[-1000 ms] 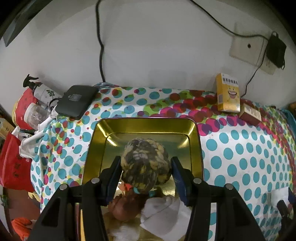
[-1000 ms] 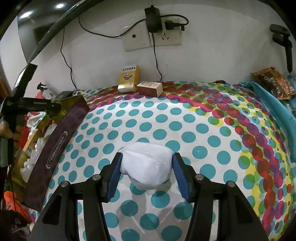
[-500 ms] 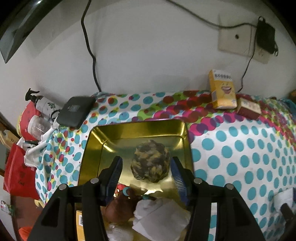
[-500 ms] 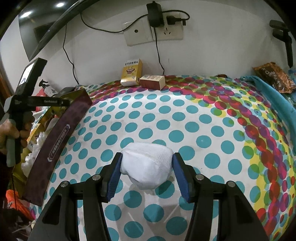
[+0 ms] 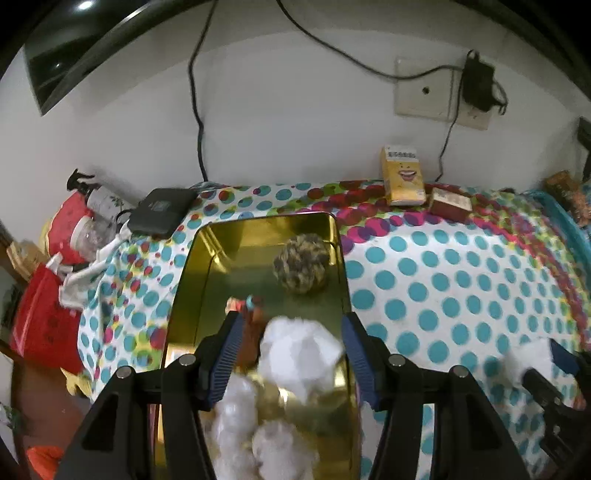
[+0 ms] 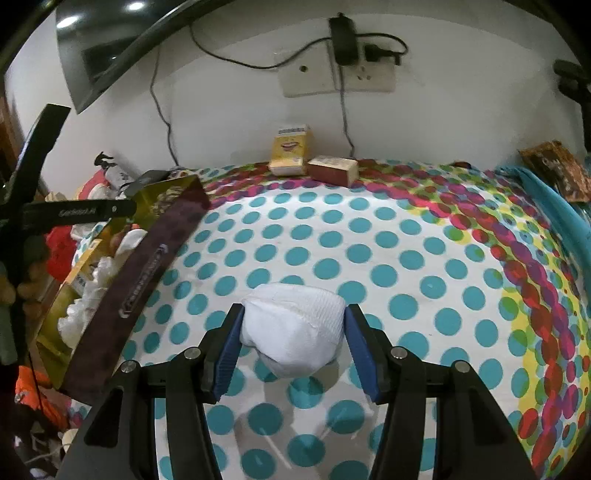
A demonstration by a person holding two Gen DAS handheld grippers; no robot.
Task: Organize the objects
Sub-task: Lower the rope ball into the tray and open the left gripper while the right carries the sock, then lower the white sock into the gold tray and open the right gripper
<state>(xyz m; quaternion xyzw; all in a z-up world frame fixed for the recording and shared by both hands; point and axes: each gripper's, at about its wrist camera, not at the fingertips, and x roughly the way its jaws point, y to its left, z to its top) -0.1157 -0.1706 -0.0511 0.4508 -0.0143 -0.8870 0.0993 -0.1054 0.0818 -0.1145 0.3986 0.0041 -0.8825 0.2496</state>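
Jaws first: we see the left gripper (image 5: pixel 290 354) standing open with nothing pinched, its 2 blue pads clear on either side of the white bundles below, while the right gripper (image 6: pixel 291 343) presses both pads against a rolled white sock (image 6: pixel 293 332) and holds it just above the cloth.

For moving room, we note the gold tin (image 5: pixel 192 295) sits at the table's left edge, its dark outer wall (image 6: pixel 144 291) rising between the 2 grippers. Right of the tin, the polka-dot tablecloth (image 6: pixel 406 266) lies bare across its middle. A yellow carton (image 6: pixel 291 149) and a brown box (image 6: pixel 332 170) stand side by side against the back wall, and a teal cloth (image 6: pixel 546 199) edges the far right. A black device (image 5: pixel 162 212) rests at the back left corner, with red bags (image 5: pixel 44 314) and bottles crowded beyond the left edge.

On the white wall we see sockets, a plugged adapter (image 6: pixel 343 35) and hanging cables.

Inside the tin, a camouflage sock ball (image 5: pixel 301 264) lies near the far right corner, well ahead of the left pads. White rolled socks (image 5: pixel 295 354) and a brown item fill the near end, beneath the left gripper.
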